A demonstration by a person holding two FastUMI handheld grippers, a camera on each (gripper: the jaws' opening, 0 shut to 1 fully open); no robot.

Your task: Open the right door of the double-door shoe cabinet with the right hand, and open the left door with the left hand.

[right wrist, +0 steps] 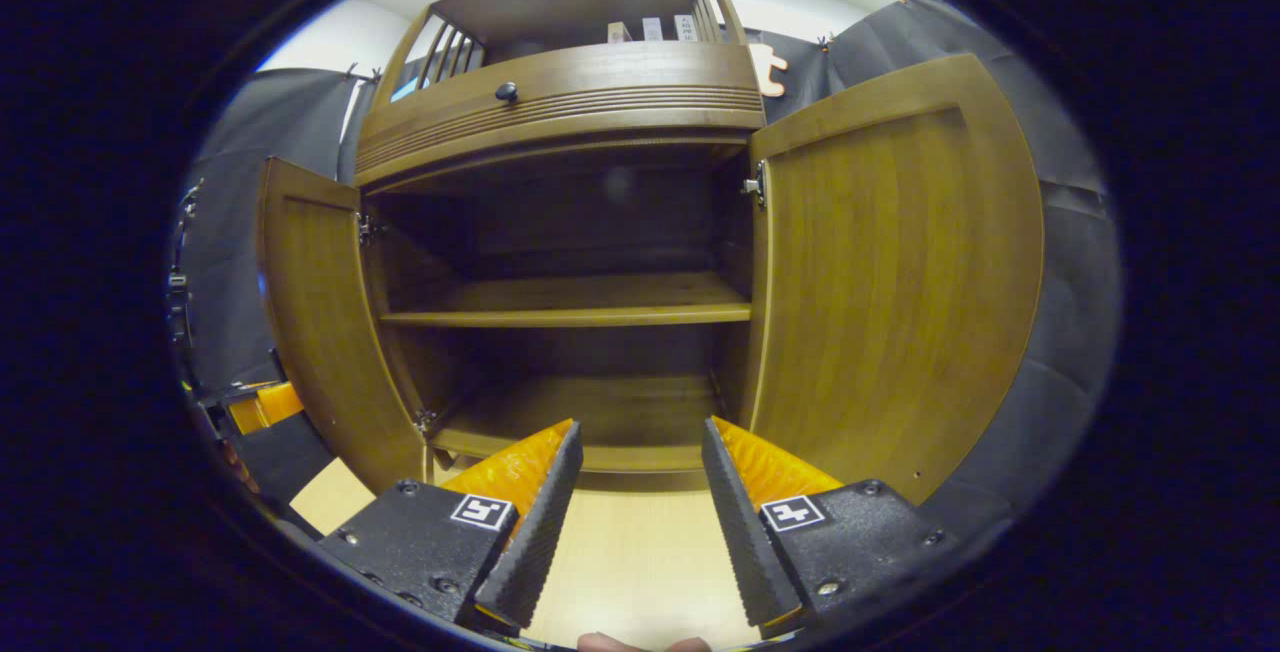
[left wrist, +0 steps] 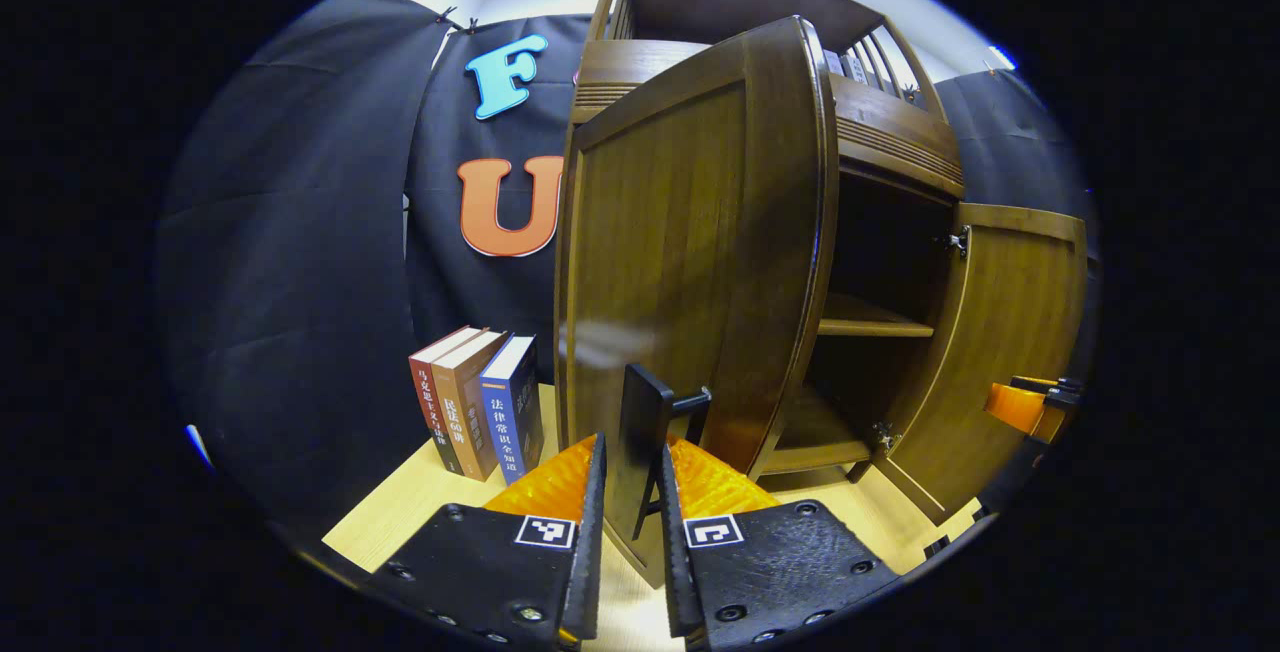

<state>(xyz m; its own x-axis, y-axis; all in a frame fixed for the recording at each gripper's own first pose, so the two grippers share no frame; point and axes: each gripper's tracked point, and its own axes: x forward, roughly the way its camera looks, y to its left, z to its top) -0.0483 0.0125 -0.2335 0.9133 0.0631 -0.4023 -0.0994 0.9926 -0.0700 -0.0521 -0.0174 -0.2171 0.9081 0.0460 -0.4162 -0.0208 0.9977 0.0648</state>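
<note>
Shoe cabinet [right wrist: 560,102] of brown wood stands on a pale wooden floor [right wrist: 630,562] with both lower doors swung outward. Seen in the right gripper view, the cabinet's interior lies straight ahead: one horizontal shelf [right wrist: 570,312] crosses it at mid-height, and a bottom board sits below. Above the opening runs a ribbed drawer front carrying a small dark knob [right wrist: 507,91], and a railed top shelf sits over that. The right door [right wrist: 890,282] stands wide at the cabinet's right side on its hinges; the left door [right wrist: 320,322] stands wide at the cabinet's left side. The right gripper [right wrist: 632,492] hangs in front of the opening, its two ribbed fingers spread apart with nothing between them, bare floor showing in the gap. In the left gripper view, the left gripper [left wrist: 630,492] is closed narrowly on the black door handle [left wrist: 650,432] of the left door [left wrist: 690,262], both fingers pressing its sides, at the door's lower edge. Beside the cabinet's left flank, three books [left wrist: 478,412] stand upright on the floor against the black cloth wall. Beyond the right door [left wrist: 1000,352], at the cabinet's far side, the orange and black tip of the right gripper [left wrist: 1030,404] appears.
</note>
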